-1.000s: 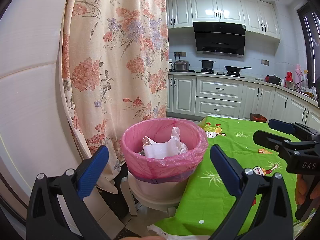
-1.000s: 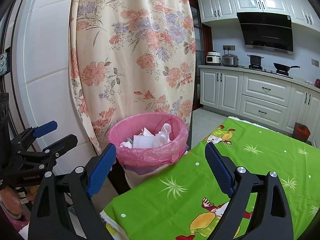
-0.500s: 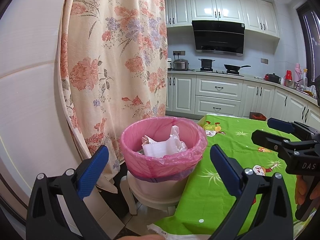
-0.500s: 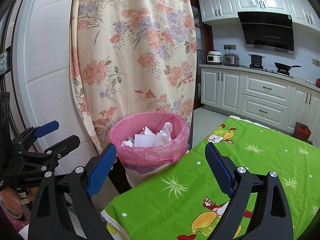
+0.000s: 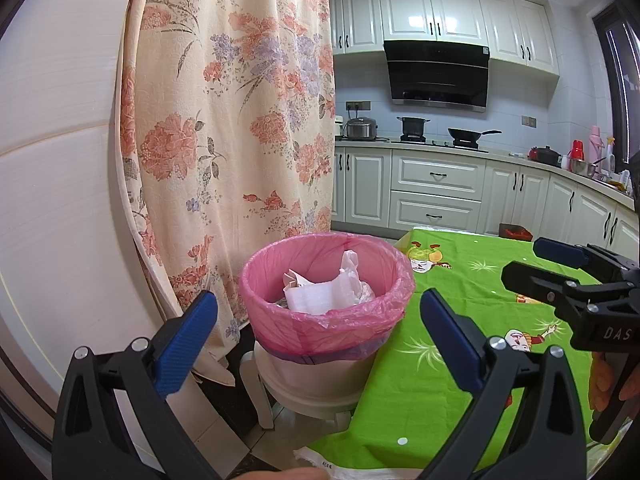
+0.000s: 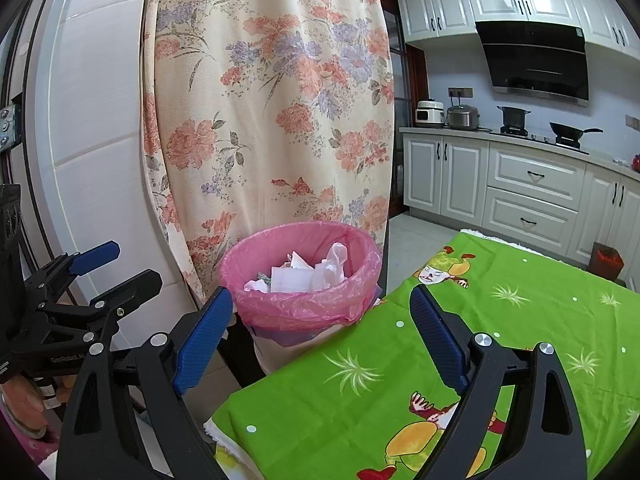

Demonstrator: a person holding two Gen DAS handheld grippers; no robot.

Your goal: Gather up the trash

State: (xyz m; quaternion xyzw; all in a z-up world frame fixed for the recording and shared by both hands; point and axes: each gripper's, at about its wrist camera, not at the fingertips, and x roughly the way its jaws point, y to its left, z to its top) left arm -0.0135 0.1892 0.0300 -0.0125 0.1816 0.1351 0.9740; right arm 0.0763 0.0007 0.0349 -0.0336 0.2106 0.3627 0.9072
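A bin lined with a pink bag (image 5: 320,332) (image 6: 300,312) stands on a white stool beside the table's corner. White crumpled paper and tissue (image 5: 324,292) (image 6: 304,274) fill it. My left gripper (image 5: 320,324) is open and empty, its blue pads either side of the bin in its own view. My right gripper (image 6: 320,328) is open and empty too, held over the table corner in front of the bin. Each gripper shows in the other's view: the right gripper (image 5: 560,268) at the right edge, the left gripper (image 6: 100,264) at the left edge.
A green cartoon tablecloth (image 5: 460,344) (image 6: 480,340) covers the table right of the bin. A floral curtain (image 5: 232,120) (image 6: 272,100) hangs just behind the bin, with a white panelled wall (image 5: 52,200) to its left. Kitchen cabinets and a stove (image 5: 436,184) stand far behind.
Both grippers have crept slightly closer to the bin; nothing has been picked up or released.
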